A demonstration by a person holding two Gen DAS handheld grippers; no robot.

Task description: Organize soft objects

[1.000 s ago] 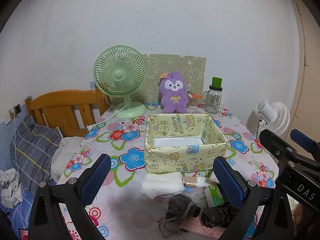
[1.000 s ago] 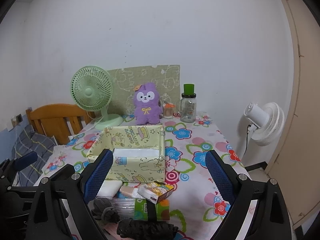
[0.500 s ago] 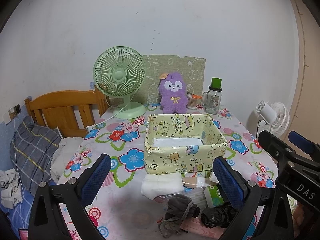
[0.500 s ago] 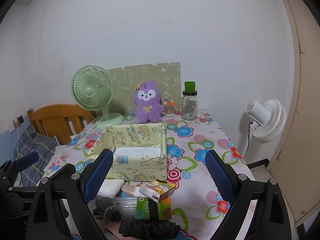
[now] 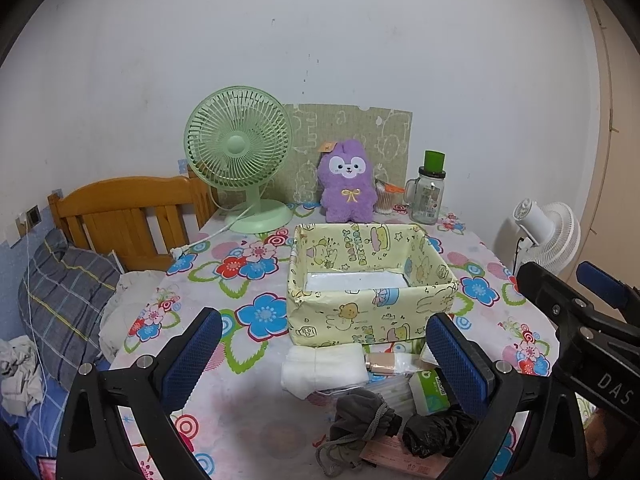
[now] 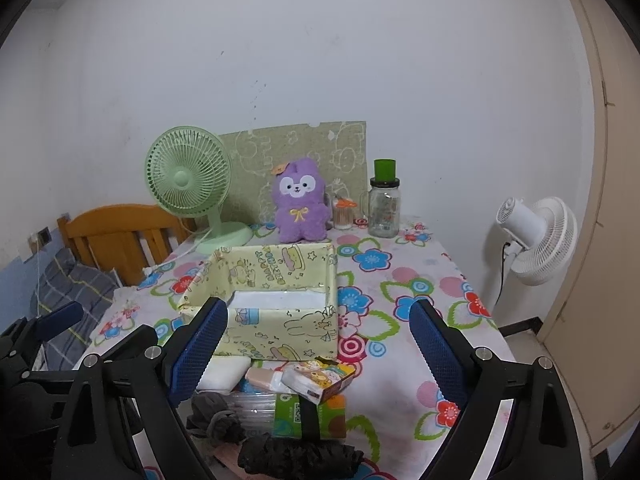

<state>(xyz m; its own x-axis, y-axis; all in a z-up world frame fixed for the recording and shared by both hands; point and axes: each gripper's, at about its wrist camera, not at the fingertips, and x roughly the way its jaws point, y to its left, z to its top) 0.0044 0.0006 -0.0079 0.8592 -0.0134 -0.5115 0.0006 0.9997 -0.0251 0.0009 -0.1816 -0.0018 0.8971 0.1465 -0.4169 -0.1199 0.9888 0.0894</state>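
At the near edge of the table (image 5: 248,432), a heap of small items lies just in front of the yellow cartoon-print box (image 5: 370,280). The heap includes a folded white cloth (image 5: 322,366) touching the foot of the box, a grey drawstring pouch (image 5: 358,416), a crumpled black fabric item (image 5: 434,430), a green-and-white tissue pack (image 6: 308,414) and a small printed carton (image 6: 320,376) resting on top of the pack. The pouch and the black item sit side by side nearest the cameras.

The box stands open at the top, upright, on the flower-print tablecloth; its floor is white and no item shows inside.

The left gripper (image 5: 320,360) hovers above the heap with its 2 blue-padded jaws spread wide, 1 on each side of the white cloth and pouch in the left wrist view. Nothing is between the pads. The right gripper (image 6: 316,348) hovers beside it, jaws likewise spread wide, holding nothing; the carton and tissue pack appear between its fingers but below them.

Behind the box, against the wall, stand 1 purple plush toy (image 5: 349,182), 1 green desk fan (image 5: 239,156), and 1 glass jar with a green cap (image 5: 430,194). A white floor fan (image 6: 538,236) stands right of the table. A wooden bed frame (image 5: 120,208) and a plaid pillow (image 5: 64,296) lie to the left.
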